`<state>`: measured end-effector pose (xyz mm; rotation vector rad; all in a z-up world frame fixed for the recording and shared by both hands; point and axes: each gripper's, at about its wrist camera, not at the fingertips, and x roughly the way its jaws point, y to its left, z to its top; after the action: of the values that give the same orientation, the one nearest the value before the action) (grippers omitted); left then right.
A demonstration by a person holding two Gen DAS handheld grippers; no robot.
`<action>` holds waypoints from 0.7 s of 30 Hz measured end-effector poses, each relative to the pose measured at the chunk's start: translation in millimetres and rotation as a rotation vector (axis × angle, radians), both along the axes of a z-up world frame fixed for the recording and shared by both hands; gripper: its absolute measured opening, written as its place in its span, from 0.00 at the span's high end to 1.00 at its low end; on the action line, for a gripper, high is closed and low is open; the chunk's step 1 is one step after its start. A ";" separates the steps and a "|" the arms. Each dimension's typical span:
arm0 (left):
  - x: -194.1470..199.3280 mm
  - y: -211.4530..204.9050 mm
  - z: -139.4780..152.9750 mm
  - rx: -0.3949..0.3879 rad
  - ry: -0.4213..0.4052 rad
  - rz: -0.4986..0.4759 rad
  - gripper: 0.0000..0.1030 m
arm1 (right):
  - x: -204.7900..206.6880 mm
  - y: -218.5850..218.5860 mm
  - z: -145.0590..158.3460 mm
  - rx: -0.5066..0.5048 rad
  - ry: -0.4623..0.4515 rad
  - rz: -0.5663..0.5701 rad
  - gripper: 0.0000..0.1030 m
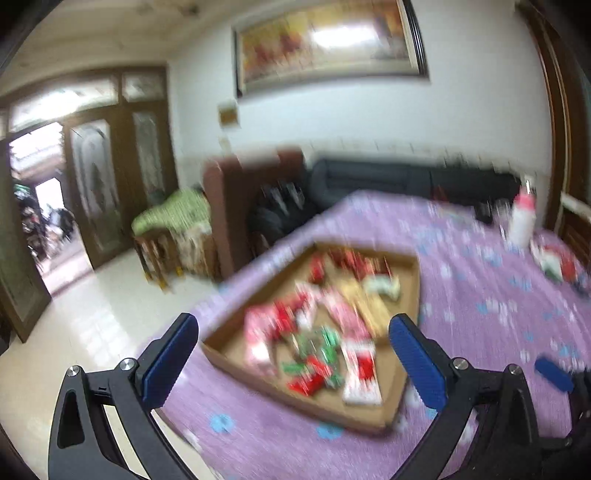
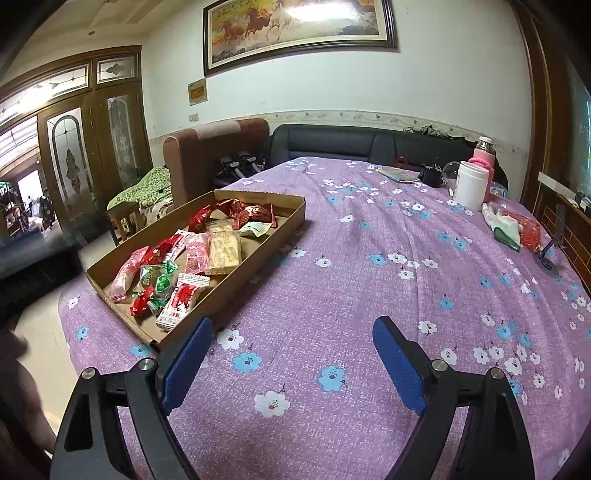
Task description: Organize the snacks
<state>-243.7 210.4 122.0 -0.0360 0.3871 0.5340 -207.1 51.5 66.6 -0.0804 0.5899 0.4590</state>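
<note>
Purple flowered cloth covers the desk (image 2: 369, 258), where the cardboard tray (image 2: 280, 225) gathers all the wrapped snacks (image 2: 192, 258) near its left edge, while the left gripper (image 1: 295, 350) and right gripper (image 2: 291, 354) hover with jaws wide and empty, apparently done sorting.

A white jar (image 2: 471, 184) and pink flask (image 2: 484, 155) are seen on the far tabletop (image 2: 369, 258), a horse painting (image 2: 299, 26) above.
</note>
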 end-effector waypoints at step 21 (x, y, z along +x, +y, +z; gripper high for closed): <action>15.8 3.4 -13.6 -0.088 0.074 -0.081 0.00 | -13.2 10.6 7.4 -0.045 -0.055 0.011 0.09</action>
<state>-227.8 213.9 108.4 -0.0851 0.4818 0.4391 -220.4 62.1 74.0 -0.1382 0.5461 0.4527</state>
